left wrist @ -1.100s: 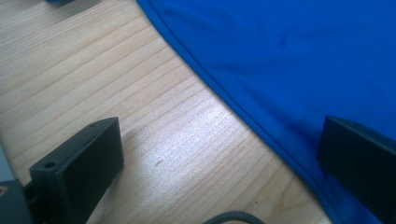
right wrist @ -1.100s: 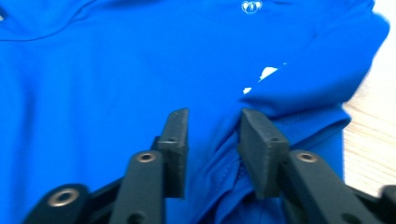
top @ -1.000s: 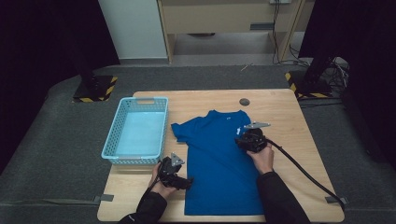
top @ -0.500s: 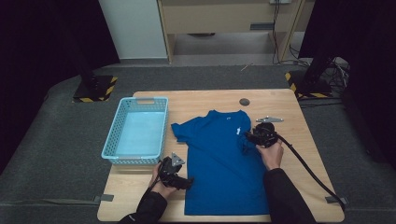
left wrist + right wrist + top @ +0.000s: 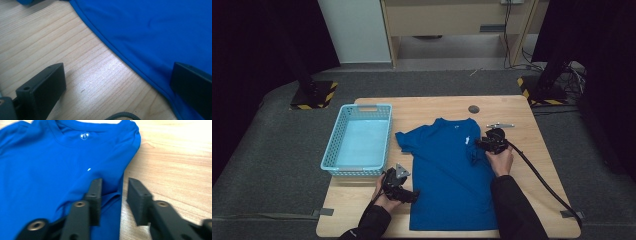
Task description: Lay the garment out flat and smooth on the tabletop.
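A blue T-shirt (image 5: 447, 170) lies flat on the wooden table (image 5: 532, 120), collar pointing away from the person. My left gripper (image 5: 412, 192) rests at the shirt's lower left edge. In the left gripper view its jaws stand wide open (image 5: 117, 87), one over bare wood and the other over the shirt (image 5: 150, 30), with the hem running between them. My right gripper (image 5: 482, 145) sits at the shirt's right sleeve. Its jaws are open (image 5: 113, 195) with a narrow gap, and a folded edge of the shirt (image 5: 50, 165) lies in that gap.
A light blue plastic basket (image 5: 359, 140) stands at the left of the table, beside the shirt. A dark round disc (image 5: 473, 109) is set in the tabletop beyond the collar. The right gripper's black cable (image 5: 542, 175) trails to the table's front right corner.
My right gripper has moved to the right, from over the shirt's body to its right sleeve edge. The left gripper has stayed where it was.
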### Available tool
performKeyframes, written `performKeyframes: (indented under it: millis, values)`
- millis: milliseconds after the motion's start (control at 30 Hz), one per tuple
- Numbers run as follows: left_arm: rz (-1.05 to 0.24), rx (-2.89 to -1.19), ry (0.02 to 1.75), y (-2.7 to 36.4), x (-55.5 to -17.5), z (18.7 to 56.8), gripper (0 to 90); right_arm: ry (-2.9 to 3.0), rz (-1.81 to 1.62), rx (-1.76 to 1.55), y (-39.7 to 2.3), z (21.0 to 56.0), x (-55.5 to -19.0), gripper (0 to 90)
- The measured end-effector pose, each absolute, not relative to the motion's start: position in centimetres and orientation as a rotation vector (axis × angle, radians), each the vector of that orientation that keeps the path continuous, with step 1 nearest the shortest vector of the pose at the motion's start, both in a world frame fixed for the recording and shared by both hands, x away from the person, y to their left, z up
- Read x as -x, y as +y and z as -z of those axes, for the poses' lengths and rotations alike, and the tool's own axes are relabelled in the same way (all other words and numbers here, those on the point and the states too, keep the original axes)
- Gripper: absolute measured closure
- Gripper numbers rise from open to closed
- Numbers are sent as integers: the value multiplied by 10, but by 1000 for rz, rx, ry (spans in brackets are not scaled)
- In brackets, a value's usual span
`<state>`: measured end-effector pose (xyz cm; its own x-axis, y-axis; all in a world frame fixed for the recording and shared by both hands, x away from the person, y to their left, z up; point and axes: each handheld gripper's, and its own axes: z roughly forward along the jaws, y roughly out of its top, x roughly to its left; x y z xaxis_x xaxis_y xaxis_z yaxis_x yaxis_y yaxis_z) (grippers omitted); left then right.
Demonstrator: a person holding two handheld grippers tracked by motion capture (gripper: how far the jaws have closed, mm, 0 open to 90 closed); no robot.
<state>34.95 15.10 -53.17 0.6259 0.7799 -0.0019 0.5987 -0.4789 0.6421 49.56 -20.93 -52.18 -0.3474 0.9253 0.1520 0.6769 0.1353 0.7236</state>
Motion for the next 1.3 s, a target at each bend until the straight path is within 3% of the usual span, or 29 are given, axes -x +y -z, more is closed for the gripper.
performKeyframes:
  millis: [167, 300, 1033, 1300]
  values:
    - [-389, -2238, 1074, 150, -349, 532, 0, 2098, -1029, -1520, -207, 525, -494, 831]
    - [-390, -2241, 1074, 150, -349, 532, 0, 2094, -1038, -1513, -207, 524, -493, 870]
    - [-389, -2247, 1083, 150, -349, 531, 0, 1868, -870, -1578, -273, 473, -514, 870]
    - [-392, -2242, 1081, 150, -349, 532, 0, 1757, -791, -1665, -297, 473, -519, 754]
